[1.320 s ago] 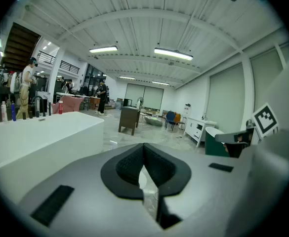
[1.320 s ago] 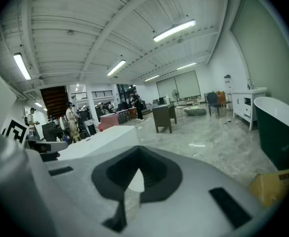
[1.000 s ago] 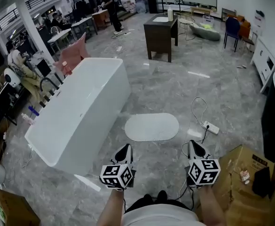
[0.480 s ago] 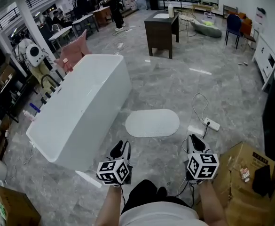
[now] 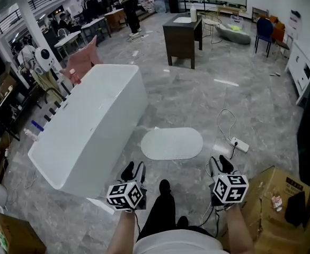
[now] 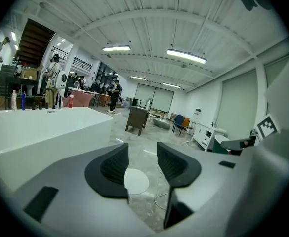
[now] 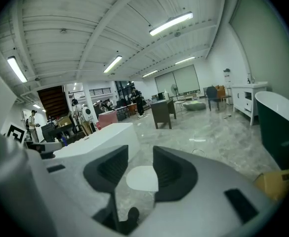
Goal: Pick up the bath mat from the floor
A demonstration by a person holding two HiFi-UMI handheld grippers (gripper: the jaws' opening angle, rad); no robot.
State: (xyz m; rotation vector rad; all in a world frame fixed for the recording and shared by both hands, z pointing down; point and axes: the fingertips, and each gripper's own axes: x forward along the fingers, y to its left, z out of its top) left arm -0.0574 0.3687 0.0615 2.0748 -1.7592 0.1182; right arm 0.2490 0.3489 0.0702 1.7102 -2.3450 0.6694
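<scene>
A white oval bath mat (image 5: pixel 171 143) lies flat on the grey marble floor beside the bathtub. It also shows far off between the jaws, as the mat (image 6: pixel 136 180) in the left gripper view and the mat (image 7: pixel 142 177) in the right gripper view. My left gripper (image 5: pixel 133 171) hovers near the person's body, short of the mat's near left edge. My right gripper (image 5: pixel 222 165) hovers short of its near right edge. Both pairs of jaws are opening, with nothing between them.
A long white bathtub (image 5: pixel 88 128) stands left of the mat. A power strip with cable (image 5: pixel 237 143) lies to the mat's right, a cardboard box (image 5: pixel 275 200) at lower right. A dark cabinet (image 5: pixel 181 33) stands farther back. The person's leg and shoe (image 5: pixel 164 190) are between the grippers.
Both grippers went from shut to parted jaws. The person stepped forward, with a foot now out between the grippers, and the mat sits slightly nearer.
</scene>
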